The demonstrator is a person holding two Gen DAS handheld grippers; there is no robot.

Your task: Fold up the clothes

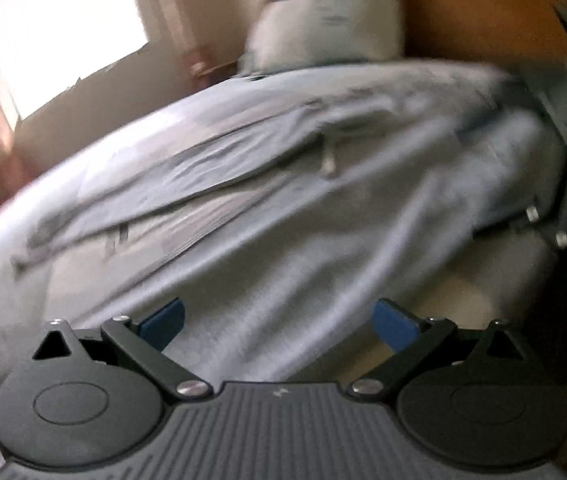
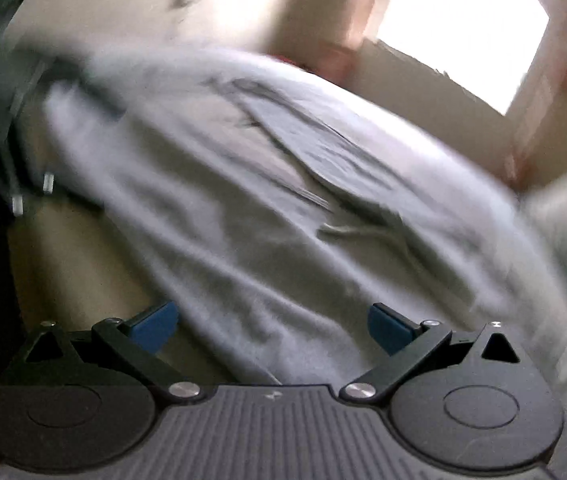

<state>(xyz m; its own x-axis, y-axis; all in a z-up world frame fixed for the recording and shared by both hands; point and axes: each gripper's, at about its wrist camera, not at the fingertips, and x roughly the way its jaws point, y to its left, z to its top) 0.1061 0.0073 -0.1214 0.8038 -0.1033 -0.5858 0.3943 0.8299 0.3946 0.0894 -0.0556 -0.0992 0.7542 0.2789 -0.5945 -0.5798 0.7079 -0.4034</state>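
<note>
- Grey garment (image 1: 303,216), a soft sweatshirt-like piece with a drawstring (image 1: 328,158), spread in loose folds over a pale bed surface (image 1: 495,272); same garment (image 2: 267,220) in the right wrist view, its cord (image 2: 347,230) lying near the middle.
- Both views blurred, so seams and edges of the garment hard to make out.
- Just at the near hem of the garment: left gripper (image 1: 279,326), blue pads (image 1: 165,322) spread wide apart, cloth lying between them but not pinched.
- Likewise at the garment's near edge: right gripper (image 2: 273,326), blue fingertips (image 2: 389,330) set wide, nothing clamped.
- At the garment's far corner in the left wrist view: the other gripper's dark body, pressed against the cloth; whether gripping there, cannot tell.
- Beyond the garment: a pale pillow (image 1: 327,20) against an orange-brown headboard (image 1: 483,12).
- Further out from the garment: a bright window (image 1: 67,28), also seen past the garment from the right (image 2: 463,36).
</note>
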